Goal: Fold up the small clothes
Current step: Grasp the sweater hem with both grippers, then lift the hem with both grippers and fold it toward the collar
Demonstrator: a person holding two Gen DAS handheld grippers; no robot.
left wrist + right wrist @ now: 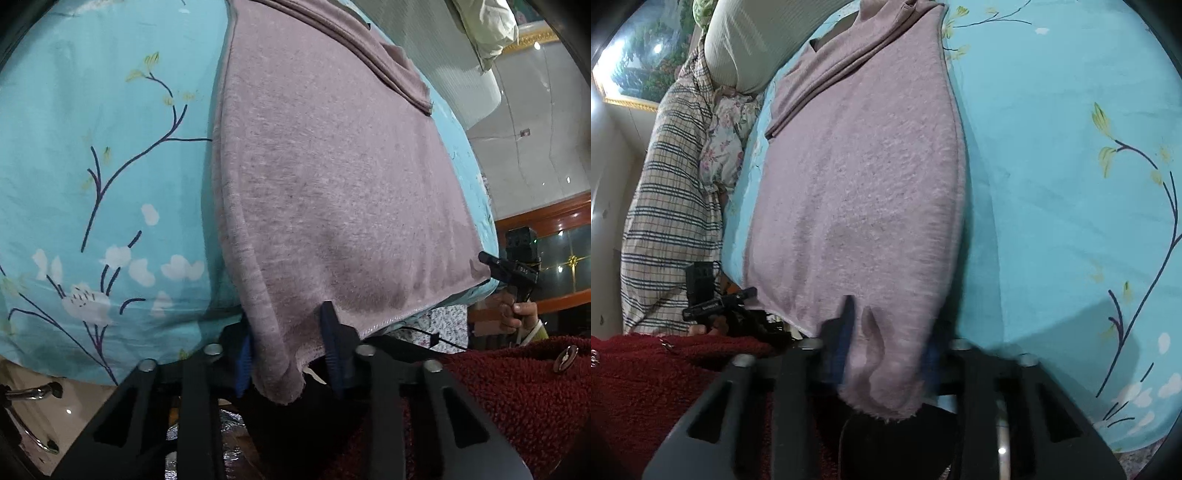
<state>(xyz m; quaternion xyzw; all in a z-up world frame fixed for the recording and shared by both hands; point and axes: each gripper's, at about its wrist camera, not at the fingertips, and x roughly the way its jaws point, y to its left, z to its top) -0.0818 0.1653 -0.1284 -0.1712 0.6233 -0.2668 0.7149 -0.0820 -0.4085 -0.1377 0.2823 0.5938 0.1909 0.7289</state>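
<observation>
A mauve knitted garment [325, 177] lies flat on a turquoise flowered bedsheet [103, 147], its far end folded over. My left gripper [288, 354] is shut on the garment's near left hem corner, which hangs between the blue-padded fingers. My right gripper [886, 350] is shut on the near right hem corner of the same garment [864, 192]. The right gripper also shows in the left wrist view [513, 269] at the garment's other corner, and the left gripper shows in the right wrist view [731, 302].
A pale ribbed pillow [746, 44], a checked blanket [672, 206] and a flowered cloth [727, 140] lie along the bed's far side. The person's red fleece sleeve [517, 398] is near the bed edge. A wooden cabinet [546, 221] stands beyond.
</observation>
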